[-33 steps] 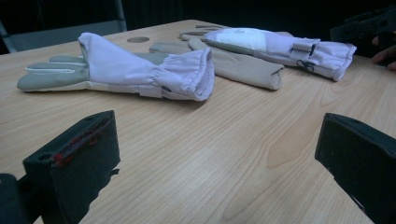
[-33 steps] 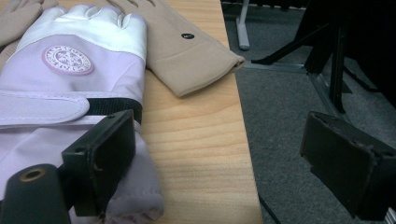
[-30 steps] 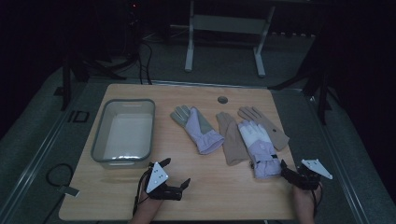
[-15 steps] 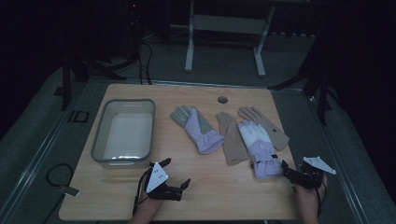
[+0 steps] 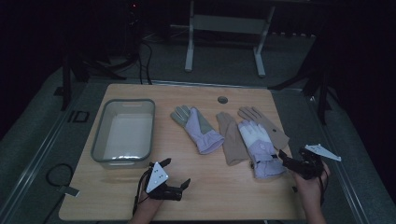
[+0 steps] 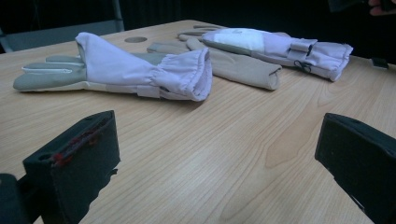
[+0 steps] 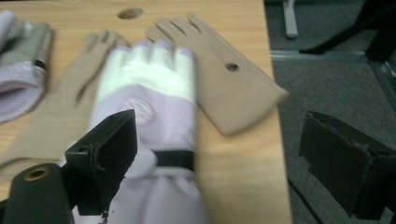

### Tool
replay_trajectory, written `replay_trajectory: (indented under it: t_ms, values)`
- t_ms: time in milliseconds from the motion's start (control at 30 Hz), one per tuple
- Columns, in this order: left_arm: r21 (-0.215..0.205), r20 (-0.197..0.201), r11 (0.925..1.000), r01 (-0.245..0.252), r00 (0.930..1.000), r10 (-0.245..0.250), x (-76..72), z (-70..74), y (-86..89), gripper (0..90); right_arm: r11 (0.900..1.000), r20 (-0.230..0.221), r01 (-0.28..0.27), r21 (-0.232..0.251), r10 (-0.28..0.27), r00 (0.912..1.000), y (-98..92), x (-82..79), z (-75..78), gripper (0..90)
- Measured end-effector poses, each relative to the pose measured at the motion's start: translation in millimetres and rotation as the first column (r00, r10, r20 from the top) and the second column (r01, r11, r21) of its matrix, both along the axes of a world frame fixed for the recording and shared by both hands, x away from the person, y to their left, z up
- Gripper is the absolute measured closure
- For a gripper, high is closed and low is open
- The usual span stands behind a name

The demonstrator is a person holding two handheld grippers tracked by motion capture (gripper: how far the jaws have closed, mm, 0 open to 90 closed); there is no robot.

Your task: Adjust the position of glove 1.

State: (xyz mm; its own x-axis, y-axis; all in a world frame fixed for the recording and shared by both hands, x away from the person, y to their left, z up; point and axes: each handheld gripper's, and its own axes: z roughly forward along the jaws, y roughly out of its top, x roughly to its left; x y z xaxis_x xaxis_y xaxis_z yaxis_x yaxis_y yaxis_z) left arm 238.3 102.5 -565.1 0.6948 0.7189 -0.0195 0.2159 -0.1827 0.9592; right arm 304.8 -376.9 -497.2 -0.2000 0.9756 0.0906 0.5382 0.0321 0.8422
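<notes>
A: While parked at the near edge, left gripper (image 5: 176, 186) spread wide, nothing between the jaws, low over the bare table (image 5: 219, 196). Aimed along the wood toward the cuff of the lavender and grey glove (image 6: 126, 70). Probably just waiting clear of the other hand.

B: And right gripper (image 5: 288, 162)?

A: Also wide open, empty. Hovering right at the cuff end of the lavender and white glove (image 5: 259, 147), near the table's right edge. From its own view, one jaw over the cuff by the black strap (image 7: 173, 160), other jaw out past the table edge over the floor. Can't tell whether touching yet; picture blurred there.

B: Why that end?

A: Cuff closest to the person, gathered, loose fabric, likely the easiest pinch. Looks like lining up a grab.

B: What's underneath?

A: Two tan gloves (image 5: 233, 140), flat, fingers pointing away. Lavender and white glove lying across both, so a pull could drag them along.

B: Destination?

A: Likely the clear bin (image 5: 103, 140) at left, nothing in it. Well apart from the right-hand pile; first glove between bin and pile.
</notes>
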Motion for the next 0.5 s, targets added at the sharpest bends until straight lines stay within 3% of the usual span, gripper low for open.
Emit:
replay_trajectory:
  t_ms: [367, 500]
  values:
    - [-0.001, 0.001, 1.0, 0.002, 1.0, -0.002, 0.1, 0.0, 0.2, 0.0, 0.992, 0.03, -0.127, -0.02, 0.128, 0.9913, 30.1, 21.1, 29.3, 23.1]
    - [-0.001, -0.003, 1.0, 0.003, 1.0, -0.003, 0.1, 0.0, 0.1, 0.0, 0.985, 0.026, -0.17, -0.041, 0.171, 0.9849, 45.1, 30.8, 39.1, 21.8]
